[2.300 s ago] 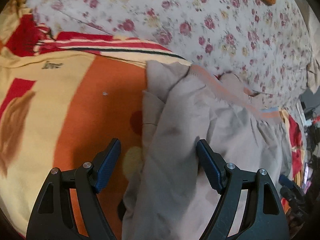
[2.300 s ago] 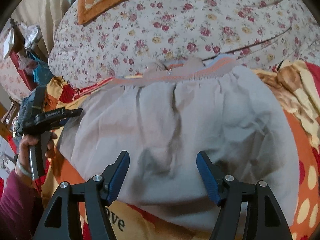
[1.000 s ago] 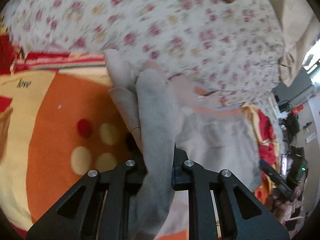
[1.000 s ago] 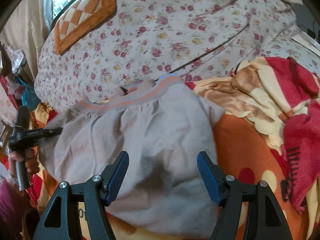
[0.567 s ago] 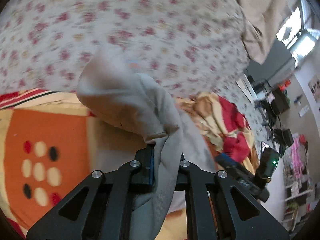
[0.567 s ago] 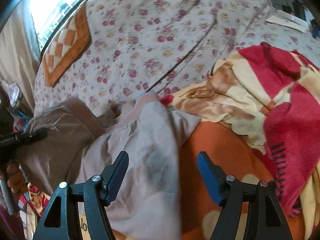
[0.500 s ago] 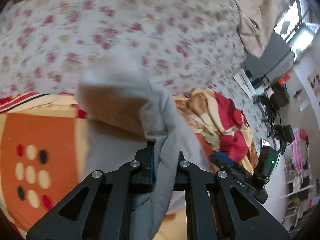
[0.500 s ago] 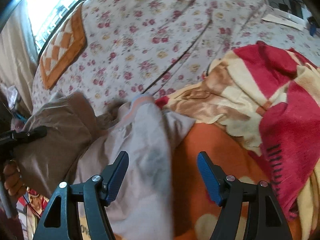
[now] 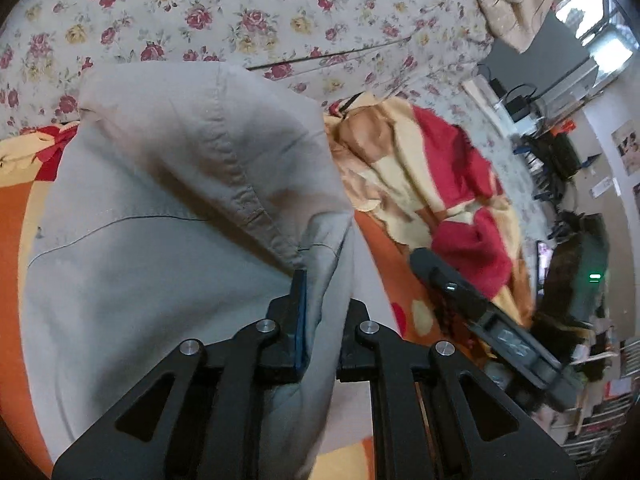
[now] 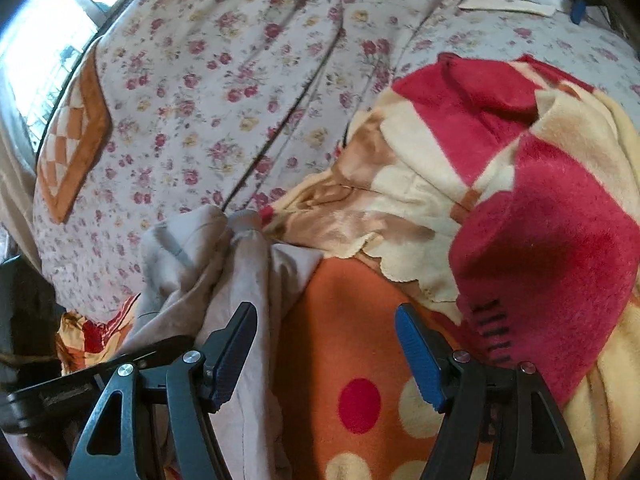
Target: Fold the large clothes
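Note:
A large grey-beige garment (image 9: 160, 208) lies on an orange, cream and red blanket (image 9: 420, 184). My left gripper (image 9: 320, 304) is shut on a fold of the garment, which drapes up and over in front of its jaws. In the right wrist view the bunched garment (image 10: 224, 264) sits at the left, over the orange blanket (image 10: 344, 320). My right gripper (image 10: 326, 340) is open above the bare orange blanket, its left finger beside the cloth's edge, nothing between the pads. The left gripper's black body (image 10: 52, 396) shows at the lower left.
A floral quilt (image 10: 240, 80) rises behind the blanket, with an orange checked patch (image 10: 76, 140) on it. The blanket is crumpled into red and cream folds (image 10: 520, 184) at the right. Shelves and cluttered gear (image 9: 580, 280) stand beyond the bed's edge.
My left gripper has carried the held fold sideways across the garment, folding it over; the garment now looks narrower and bunched. The right gripper has drifted off the cloth onto the bare blanket, still open.

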A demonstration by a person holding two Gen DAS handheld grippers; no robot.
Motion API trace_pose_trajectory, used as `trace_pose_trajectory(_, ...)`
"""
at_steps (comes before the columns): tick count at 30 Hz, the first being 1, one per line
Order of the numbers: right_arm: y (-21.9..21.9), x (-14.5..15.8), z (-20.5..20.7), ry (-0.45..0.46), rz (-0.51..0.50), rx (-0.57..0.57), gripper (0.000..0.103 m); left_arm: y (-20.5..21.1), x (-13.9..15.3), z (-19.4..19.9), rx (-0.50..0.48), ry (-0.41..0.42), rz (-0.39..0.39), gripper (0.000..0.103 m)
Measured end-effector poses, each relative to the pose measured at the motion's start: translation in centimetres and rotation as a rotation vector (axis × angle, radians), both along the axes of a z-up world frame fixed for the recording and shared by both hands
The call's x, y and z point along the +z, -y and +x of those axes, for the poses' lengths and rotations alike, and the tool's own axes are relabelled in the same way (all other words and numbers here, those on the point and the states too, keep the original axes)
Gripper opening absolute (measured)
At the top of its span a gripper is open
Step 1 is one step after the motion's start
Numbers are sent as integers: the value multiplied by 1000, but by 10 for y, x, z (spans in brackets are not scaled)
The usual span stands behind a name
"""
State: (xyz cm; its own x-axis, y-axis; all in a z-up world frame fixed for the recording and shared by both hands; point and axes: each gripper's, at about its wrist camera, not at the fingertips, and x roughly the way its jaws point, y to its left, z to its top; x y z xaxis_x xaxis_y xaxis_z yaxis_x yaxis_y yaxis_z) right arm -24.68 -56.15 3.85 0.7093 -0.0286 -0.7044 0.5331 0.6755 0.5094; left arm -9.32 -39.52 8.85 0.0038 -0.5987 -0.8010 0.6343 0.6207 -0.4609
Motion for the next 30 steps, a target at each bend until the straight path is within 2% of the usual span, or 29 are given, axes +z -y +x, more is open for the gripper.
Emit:
trace_pose_trajectory(4, 1, -3, -2, -16, 0, -25, 69, -17, 22, -4, -32, -32, -54, 14)
trace_pose_trajectory(6, 1, -5, -3, -20, 1, -27, 69, -26, 43, -13, -99, -24, -92, 14)
trace_pose_trajectory(10, -1, -8, -5, -25, 9, -25, 69, -50, 82, -25, -127, 70, -128, 14)
trace_pose_trajectory(14, -6, -6, -6, -22, -4, -21, 69, -78, 94, -16, -76, 142, -110, 14)
trace_pose_trajectory(17, -10, -5, -6, -27, -19, -13, 69, -97, 79, -3, 15, 196, -26, 14)
trace_pose_trajectory(21, -12, -5, -4, -24, -19, -4, 69, -113, 45, 8, 73, 141, 30, 14)
trace_pose_trajectory(24, -12, -3, -4, -19, -23, -3, 69, -113, 22, 3, 69, 96, 27, 14)
trace_pose_trajectory(27, -13, 1, -5, -4, -36, -3, 69, -102, 11, -15, 32, 82, -19, 14)
trace_pose_trajectory(30, -16, 7, -6, 12, -57, 5, 69, -83, -11, -33, 2, 26, -25, 14)
